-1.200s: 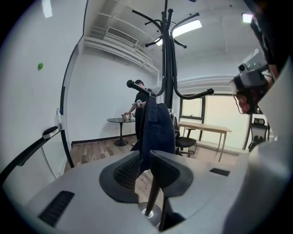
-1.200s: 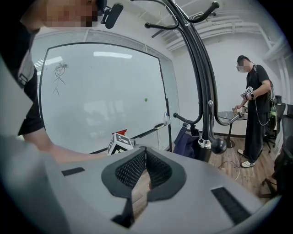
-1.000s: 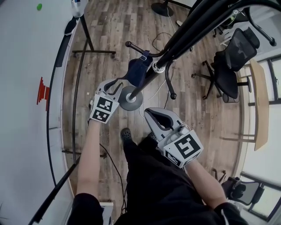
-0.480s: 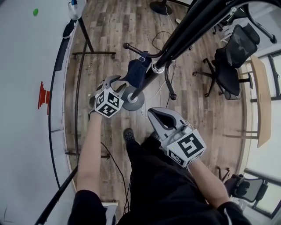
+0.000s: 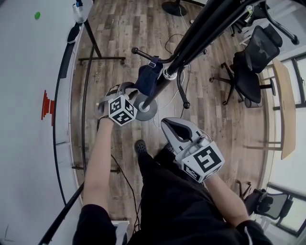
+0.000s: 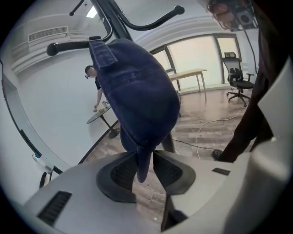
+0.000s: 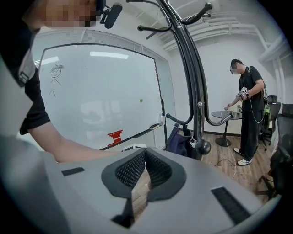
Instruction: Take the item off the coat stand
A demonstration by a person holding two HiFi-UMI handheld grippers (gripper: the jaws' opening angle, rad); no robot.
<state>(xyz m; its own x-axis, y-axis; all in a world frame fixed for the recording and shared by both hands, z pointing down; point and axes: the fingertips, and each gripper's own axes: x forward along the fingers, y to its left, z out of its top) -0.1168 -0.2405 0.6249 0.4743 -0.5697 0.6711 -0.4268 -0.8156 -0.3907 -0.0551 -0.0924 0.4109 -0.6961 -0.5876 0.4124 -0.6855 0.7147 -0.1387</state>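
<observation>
A wood-plank floor (image 5: 119,28) runs through the room, with loose cables (image 5: 168,44) trailing across it. A glass whiteboard (image 7: 100,91) fills one white wall, with a red mark (image 7: 114,135) low on it. Black office chairs (image 5: 253,62) stand by a long wooden table (image 5: 283,110) near big, bright windows (image 6: 197,57). A person (image 7: 249,105) stands at a small round table (image 7: 228,114). A ceiling light (image 6: 94,13) is on.
</observation>
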